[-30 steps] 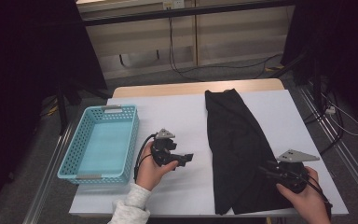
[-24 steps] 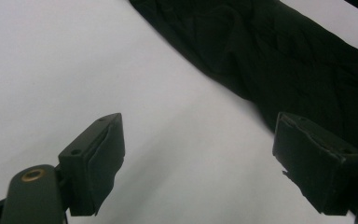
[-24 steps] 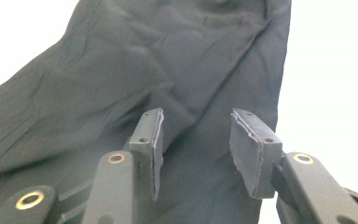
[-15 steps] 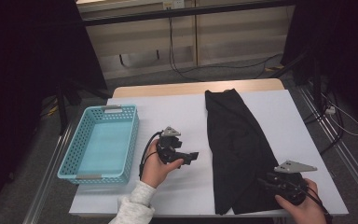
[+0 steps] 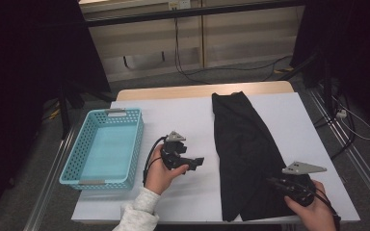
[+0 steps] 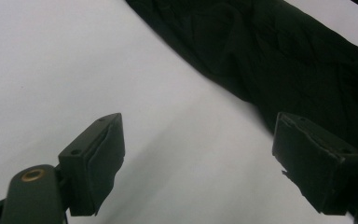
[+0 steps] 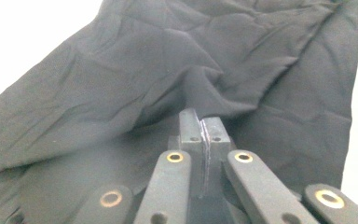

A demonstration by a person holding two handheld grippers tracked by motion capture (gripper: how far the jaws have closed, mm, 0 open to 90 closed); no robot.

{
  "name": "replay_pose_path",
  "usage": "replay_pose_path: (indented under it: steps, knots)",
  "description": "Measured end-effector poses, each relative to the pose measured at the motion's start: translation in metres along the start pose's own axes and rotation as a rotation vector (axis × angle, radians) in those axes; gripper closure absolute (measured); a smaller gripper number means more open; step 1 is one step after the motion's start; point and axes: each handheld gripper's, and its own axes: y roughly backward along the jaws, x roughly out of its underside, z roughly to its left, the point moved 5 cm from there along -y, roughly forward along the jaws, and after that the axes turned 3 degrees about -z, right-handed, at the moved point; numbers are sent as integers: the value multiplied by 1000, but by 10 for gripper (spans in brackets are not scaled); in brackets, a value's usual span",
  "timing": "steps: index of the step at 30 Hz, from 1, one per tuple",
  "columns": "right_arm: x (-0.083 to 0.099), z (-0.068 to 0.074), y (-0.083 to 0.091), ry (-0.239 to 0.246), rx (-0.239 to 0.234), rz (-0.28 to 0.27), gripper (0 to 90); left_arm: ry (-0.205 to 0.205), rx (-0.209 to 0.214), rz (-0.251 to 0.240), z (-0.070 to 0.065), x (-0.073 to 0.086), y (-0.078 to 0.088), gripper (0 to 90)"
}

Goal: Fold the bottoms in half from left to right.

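A long black cloth lies flat on the right half of the white table, running from the far edge to the near edge. My right gripper is at the cloth's near right part; its jaws have just been closing. In the right gripper view the gripper has its pads pressed together on a pinch of the black cloth, and folds run out from the tips. My left gripper hovers open over bare table left of the cloth. In the left gripper view that gripper holds nothing, with the cloth beyond.
A light blue plastic basket stands at the table's left side, with nothing in it. Bare white table lies between the basket and the cloth. Cables run across the floor behind and to the right of the table.
The right gripper's jaws have closed on the cloth's near part, and that hand has drawn slightly toward the near edge. The left hand has kept its place.
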Motion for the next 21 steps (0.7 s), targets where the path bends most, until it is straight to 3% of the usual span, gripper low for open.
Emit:
replay_pose_path:
  steps: [12,21]
  knots:
    - [12,-33,36,-72,59,-23,888,-10,16,1,-5,-4,-5,171]
    - [10,-38,26,-65,117,3,867,-11,15,10,-5,-2,-6,171]
